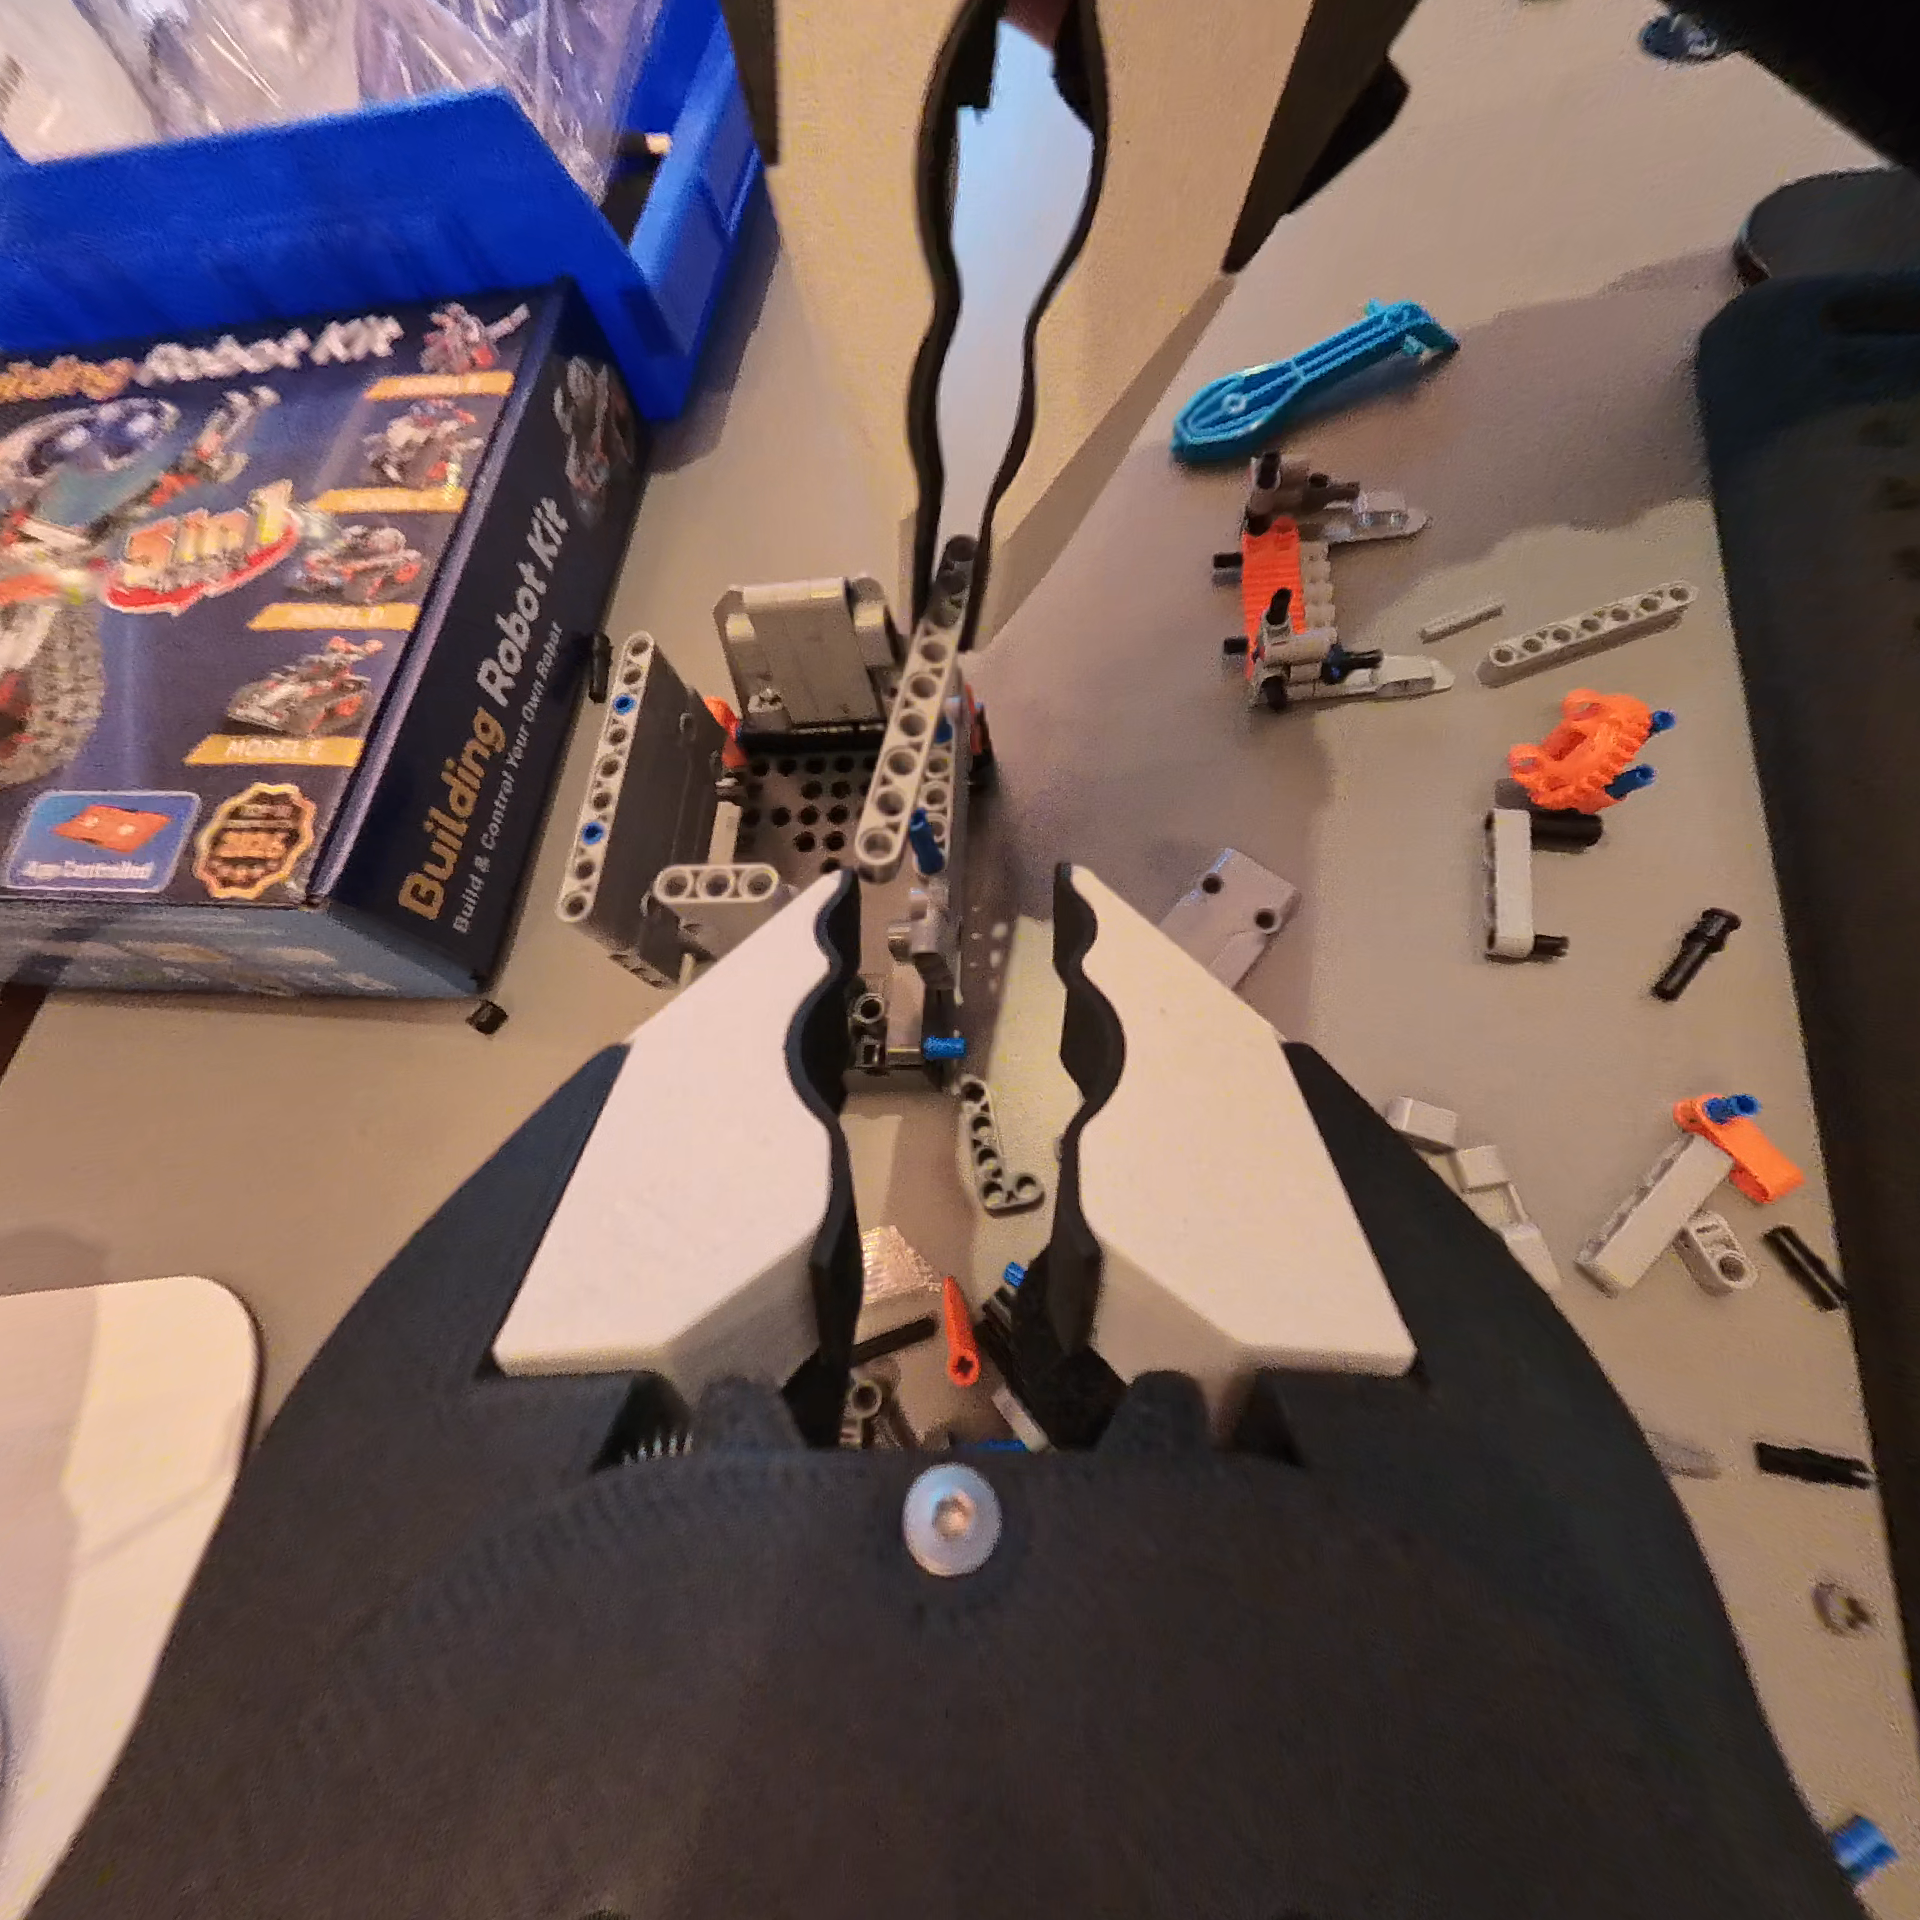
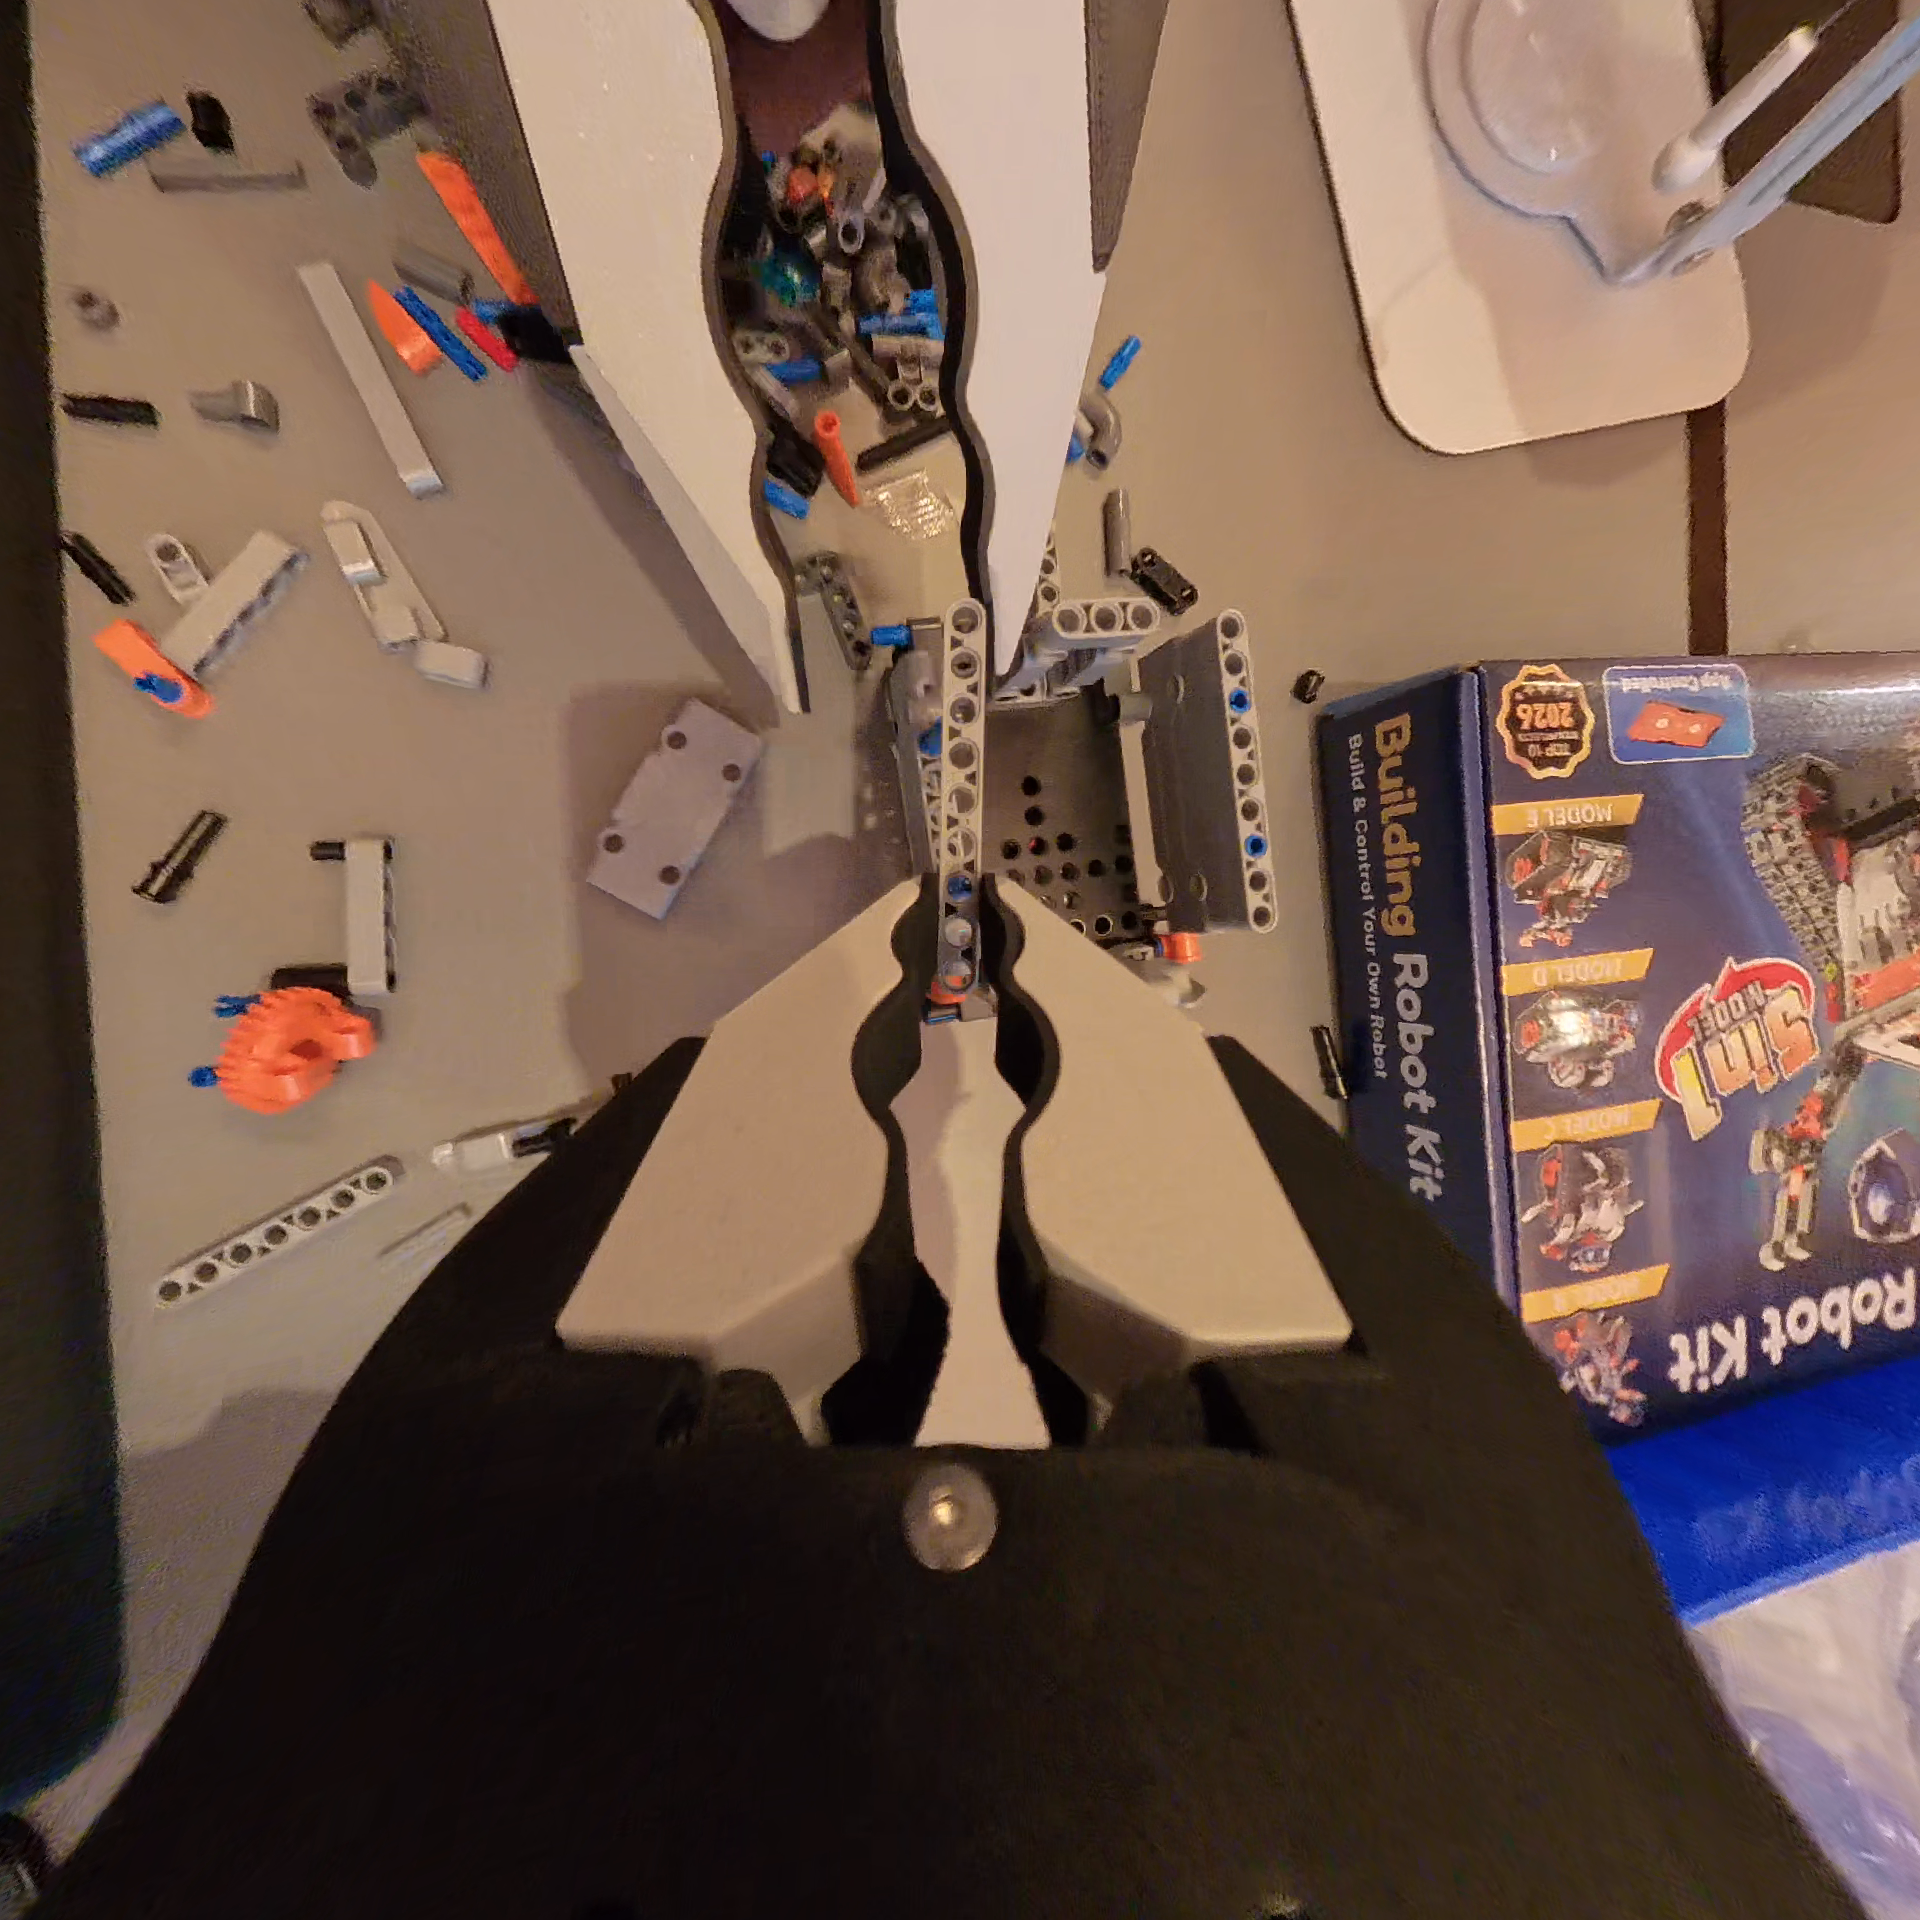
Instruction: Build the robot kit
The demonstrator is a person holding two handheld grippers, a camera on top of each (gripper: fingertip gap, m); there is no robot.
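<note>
A grey and black building-block model (image 1: 821,800) stands on the beige table, next to a kit box. My right gripper (image 2: 961,894) is shut on one end of a long grey holed beam (image 2: 964,748) that leans over the model (image 2: 1060,821). In the left wrist view it comes down from the top (image 1: 945,623), holding the beam (image 1: 914,727). My left gripper (image 1: 956,883) is open, its fingers on either side of the model's near grey end, apart from it. It also shows in the right wrist view (image 2: 904,675), reaching in from the top.
A dark blue kit box (image 1: 312,644) lies left of the model, with a blue bin (image 1: 312,208) of plastic bags behind it. Loose parts are scattered to the right: an orange gear (image 1: 1579,748), a teal tool (image 1: 1309,379), a grey plate (image 1: 1231,914). A white pad (image 1: 104,1455) lies at the near left. Left tips to right tips: about 5 cm.
</note>
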